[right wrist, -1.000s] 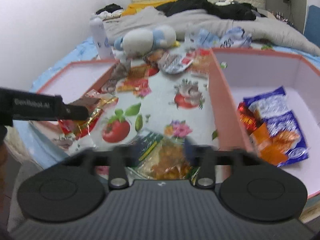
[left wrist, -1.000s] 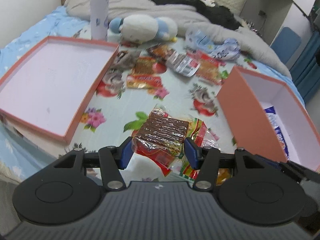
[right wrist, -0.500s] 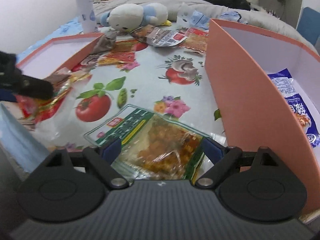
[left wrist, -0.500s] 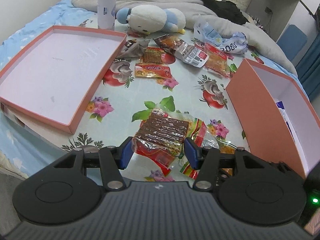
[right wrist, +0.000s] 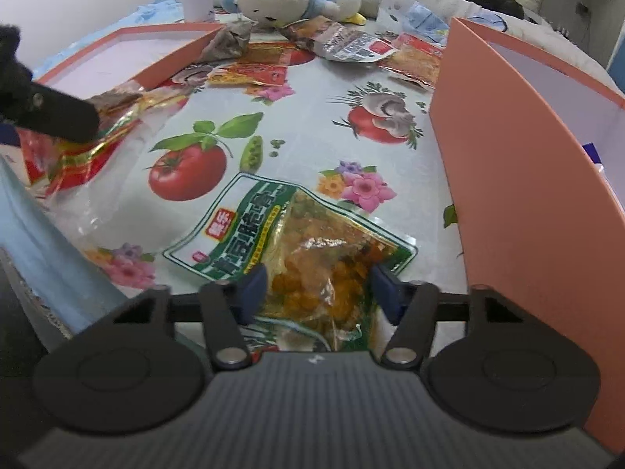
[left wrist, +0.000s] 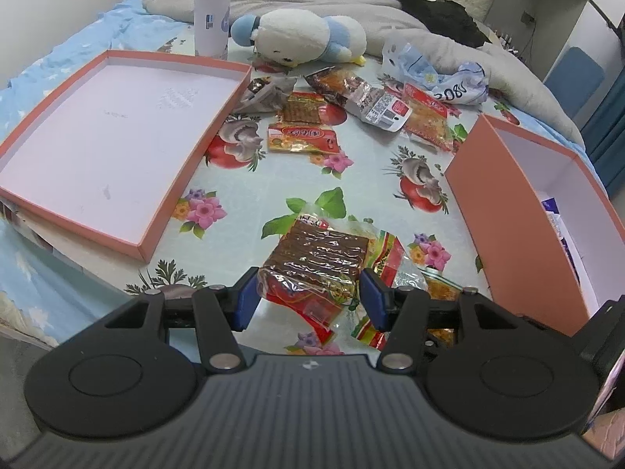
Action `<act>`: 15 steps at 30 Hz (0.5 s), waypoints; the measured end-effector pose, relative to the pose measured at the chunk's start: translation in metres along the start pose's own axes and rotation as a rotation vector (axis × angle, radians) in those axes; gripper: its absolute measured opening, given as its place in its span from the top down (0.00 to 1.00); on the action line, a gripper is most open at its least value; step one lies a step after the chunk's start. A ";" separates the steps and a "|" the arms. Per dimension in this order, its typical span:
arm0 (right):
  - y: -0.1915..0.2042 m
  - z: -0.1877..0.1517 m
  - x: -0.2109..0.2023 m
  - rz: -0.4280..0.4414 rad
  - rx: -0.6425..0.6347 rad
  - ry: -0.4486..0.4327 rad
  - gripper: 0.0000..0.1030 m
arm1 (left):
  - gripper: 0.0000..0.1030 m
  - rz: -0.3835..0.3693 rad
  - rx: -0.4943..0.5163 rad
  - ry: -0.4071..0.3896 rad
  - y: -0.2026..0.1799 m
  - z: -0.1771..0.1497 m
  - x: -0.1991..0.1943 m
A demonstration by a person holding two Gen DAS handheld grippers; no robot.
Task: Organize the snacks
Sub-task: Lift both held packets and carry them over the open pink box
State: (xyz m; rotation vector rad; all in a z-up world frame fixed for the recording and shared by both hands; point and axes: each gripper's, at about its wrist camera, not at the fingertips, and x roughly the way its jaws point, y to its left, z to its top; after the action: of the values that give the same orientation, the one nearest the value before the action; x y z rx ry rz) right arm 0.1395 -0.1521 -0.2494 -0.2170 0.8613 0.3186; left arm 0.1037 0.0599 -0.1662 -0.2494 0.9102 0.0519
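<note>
Bedroom setting, bed covered by a glossy vegetable-print cloth as work surface. Left gripper is clamped on a crinkly clear-wrapped brown snack pack, blue pads pressing both long edges, pack lifted at the near end. Right gripper has its jaws closing around the green-bordered bag of orange-yellow bits lying flat on the cloth; pads look about at the film edges, firm grip not clear yet. For a good pick: let the pads finish pinching the bunched film, not the loose corner, then lift straight before swinging over the wall of the tall salmon cardboard box just to the right, which already holds blue packets. Film is slippery and floppy, so expect sag. Further out: shallow salmon lid, empty; scattered red and foil packets; plush toy; white bottle.
</note>
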 end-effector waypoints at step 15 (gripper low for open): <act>-0.027 0.029 -0.097 0.110 0.185 -0.103 0.72 | 0.41 0.005 0.024 -0.070 -0.019 0.019 -0.050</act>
State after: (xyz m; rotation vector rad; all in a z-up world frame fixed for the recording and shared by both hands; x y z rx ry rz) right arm 0.1107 -0.1862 -0.1552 0.0186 0.7971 0.3477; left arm 0.0909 0.0487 -0.1119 -0.2218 0.8410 0.0544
